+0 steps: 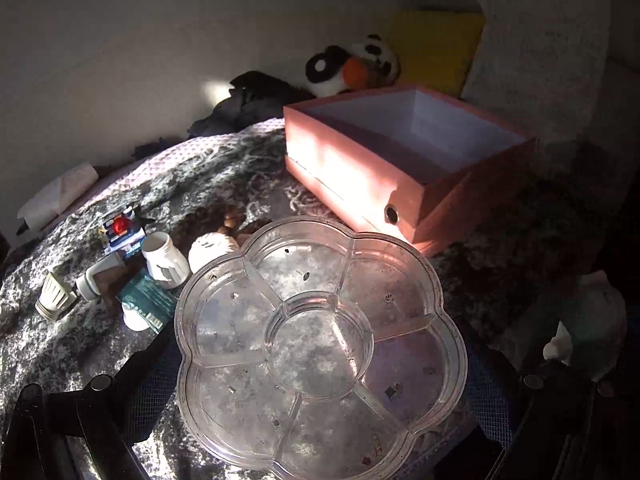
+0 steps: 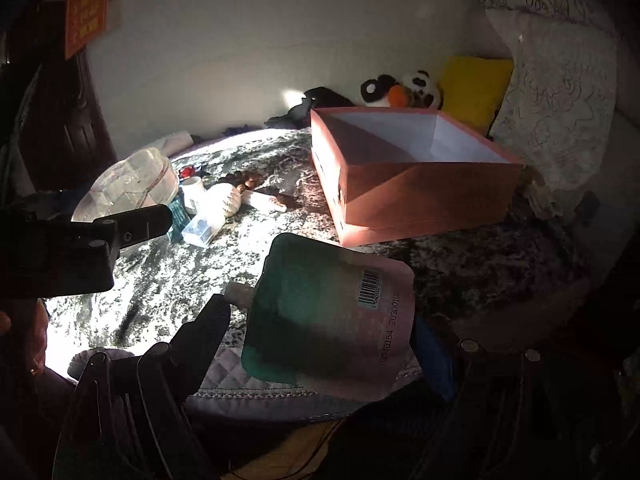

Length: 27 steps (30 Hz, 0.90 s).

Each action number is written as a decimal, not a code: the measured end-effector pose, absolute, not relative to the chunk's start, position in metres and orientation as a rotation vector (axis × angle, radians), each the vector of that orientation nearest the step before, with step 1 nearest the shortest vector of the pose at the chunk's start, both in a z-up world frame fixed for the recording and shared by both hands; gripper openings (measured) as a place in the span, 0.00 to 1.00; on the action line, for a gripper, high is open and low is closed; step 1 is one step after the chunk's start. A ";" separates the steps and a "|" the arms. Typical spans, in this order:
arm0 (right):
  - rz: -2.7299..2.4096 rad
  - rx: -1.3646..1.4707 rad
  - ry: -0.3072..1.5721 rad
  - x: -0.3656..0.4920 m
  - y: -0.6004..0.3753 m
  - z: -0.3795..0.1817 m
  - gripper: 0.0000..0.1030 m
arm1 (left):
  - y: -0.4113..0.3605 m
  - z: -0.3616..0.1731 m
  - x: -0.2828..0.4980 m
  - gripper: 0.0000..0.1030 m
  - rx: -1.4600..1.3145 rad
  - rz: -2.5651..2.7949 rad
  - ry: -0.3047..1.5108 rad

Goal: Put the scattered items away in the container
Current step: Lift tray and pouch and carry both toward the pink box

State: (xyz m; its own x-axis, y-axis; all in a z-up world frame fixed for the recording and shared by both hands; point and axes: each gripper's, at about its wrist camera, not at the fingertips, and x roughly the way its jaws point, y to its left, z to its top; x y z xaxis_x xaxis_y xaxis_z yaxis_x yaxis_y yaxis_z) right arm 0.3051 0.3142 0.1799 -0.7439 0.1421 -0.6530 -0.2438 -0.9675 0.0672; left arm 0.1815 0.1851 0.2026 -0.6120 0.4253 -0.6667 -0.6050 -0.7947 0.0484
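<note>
My left gripper (image 1: pixel 320 384) is shut on a clear flower-shaped divided tray (image 1: pixel 320 332) and holds it above the bed; the tray also shows at the left of the right wrist view (image 2: pixel 128 188). My right gripper (image 2: pixel 332 320) is shut on a green and pink spouted pouch (image 2: pixel 328 312), held above the bed. An open pink box (image 1: pixel 400 152), empty inside, sits on the bed beyond both; it also shows in the right wrist view (image 2: pixel 416 172). Scattered items lie left of it: a white jar (image 1: pixel 164 260), a ribbed cup (image 1: pixel 54 296), a teal packet (image 1: pixel 148 296), a shell (image 2: pixel 226 200).
The bed has a dark patterned blanket (image 2: pixel 168 264). A panda plush (image 1: pixel 352 66), a yellow cushion (image 1: pixel 436 48) and dark clothing (image 1: pixel 248 104) lie behind the box by the wall. A floral pillow (image 2: pixel 560 100) is at the right. A clear small box (image 2: pixel 200 232) lies near the shell.
</note>
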 end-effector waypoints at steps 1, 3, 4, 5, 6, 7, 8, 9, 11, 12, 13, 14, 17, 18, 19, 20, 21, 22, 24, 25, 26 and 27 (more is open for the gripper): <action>2.731 -0.998 0.227 0.306 0.324 0.182 0.86 | 0.193 0.205 0.181 0.98 -0.875 2.356 0.370; 2.703 -0.971 0.241 0.308 0.342 0.188 0.86 | 0.210 0.209 0.179 0.98 -0.856 2.337 0.380; 2.689 -0.958 0.245 0.309 0.352 0.192 0.86 | 0.218 0.212 0.177 0.98 -0.848 2.327 0.382; 2.677 -0.945 0.246 0.309 0.361 0.195 0.86 | 0.226 0.215 0.175 0.98 -0.842 2.317 0.383; 2.665 -0.931 0.251 0.308 0.370 0.198 0.86 | 0.234 0.217 0.172 0.98 -0.835 2.307 0.382; 2.654 -0.918 0.255 0.308 0.379 0.202 0.86 | 0.242 0.220 0.169 0.98 -0.828 2.298 0.384; 2.645 -0.907 0.254 0.306 0.387 0.205 0.86 | 0.250 0.222 0.167 0.98 -0.819 2.292 0.388; 2.636 -0.894 0.253 0.305 0.395 0.209 0.86 | 0.259 0.225 0.164 0.98 -0.810 2.286 0.393; 2.623 -0.870 0.254 0.300 0.411 0.217 0.86 | 0.275 0.230 0.158 0.98 -0.793 2.271 0.397; 2.618 -0.859 0.250 0.296 0.418 0.221 0.86 | 0.284 0.233 0.155 0.98 -0.783 2.264 0.400; 2.613 -0.846 0.245 0.292 0.424 0.225 0.86 | 0.293 0.235 0.151 0.98 -0.775 2.256 0.404; 2.609 -0.834 0.242 0.287 0.431 0.229 0.86 | 0.302 0.237 0.147 0.98 -0.766 2.249 0.408; 2.600 -0.800 0.232 0.267 0.450 0.240 0.86 | 0.328 0.242 0.130 0.98 -0.749 2.233 0.414; 2.598 -0.789 0.228 0.258 0.457 0.244 0.86 | 0.336 0.244 0.122 0.98 -0.744 2.235 0.417; 2.595 -0.778 0.225 0.249 0.462 0.247 0.86 | 0.344 0.247 0.113 0.98 -0.740 2.232 0.413; 2.591 -0.769 0.220 0.240 0.469 0.251 0.86 | 0.350 0.250 0.102 0.98 -0.737 2.228 0.407; 2.586 -0.760 0.219 0.230 0.476 0.254 0.86 | 0.358 0.252 0.091 0.98 -0.737 2.225 0.401; 2.582 -0.752 0.222 0.220 0.483 0.256 0.86 | 0.364 0.254 0.081 0.98 -0.737 2.223 0.397; 2.574 -0.737 0.227 0.198 0.502 0.259 0.86 | 0.377 0.256 0.059 0.98 -0.743 2.224 0.395; 2.568 -0.729 0.230 0.187 0.510 0.260 0.86 | 0.383 0.255 0.048 0.98 -0.746 2.224 0.396; 2.562 -0.726 0.232 0.176 0.518 0.259 0.86 | 0.387 0.254 0.037 0.98 -0.752 2.225 0.397; 2.559 -0.724 0.240 0.166 0.526 0.258 0.86 | 0.391 0.251 0.026 0.98 -0.760 2.224 0.397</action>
State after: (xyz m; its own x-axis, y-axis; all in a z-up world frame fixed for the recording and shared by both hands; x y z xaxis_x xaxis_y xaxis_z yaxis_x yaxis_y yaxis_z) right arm 0.1657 0.5256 0.2580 -0.7519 0.3894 -0.5320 -0.4815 -0.8756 0.0396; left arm 0.0262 0.3909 0.2512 -0.5505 0.5501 -0.6280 -0.7333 -0.6781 0.0488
